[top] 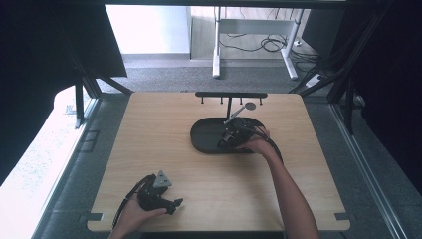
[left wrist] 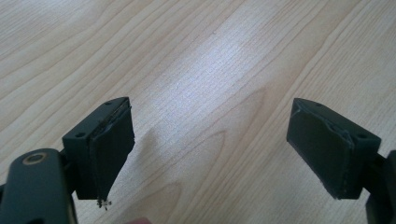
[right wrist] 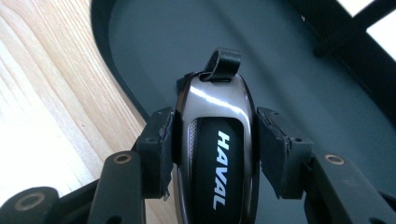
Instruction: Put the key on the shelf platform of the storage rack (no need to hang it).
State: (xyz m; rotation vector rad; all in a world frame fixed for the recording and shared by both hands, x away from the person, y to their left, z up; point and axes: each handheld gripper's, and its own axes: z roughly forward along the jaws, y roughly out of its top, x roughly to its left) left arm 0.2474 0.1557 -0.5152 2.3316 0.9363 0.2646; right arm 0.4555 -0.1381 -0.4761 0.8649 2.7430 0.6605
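The wooden table [top: 164, 149] bears a black oval tray [top: 201, 137] under a hook rack [top: 231, 94]. Over that tray the right gripper [right wrist: 215, 140] clamps a Haval car key [right wrist: 217, 154]; placing seems underway, so lowering and releasing come next. Well short of the tray, the left gripper [left wrist: 210, 149] rests open and empty.

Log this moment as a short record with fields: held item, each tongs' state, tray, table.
held item: key fob marked HAVAL, black strap loop on its far end
right tongs: shut on the key fob, pads pressing both its sides, over the tray
left tongs: open, nothing between the pads, over bare wood near the table's front edge
tray: black oval, with a hook rack standing behind it
table: light wood
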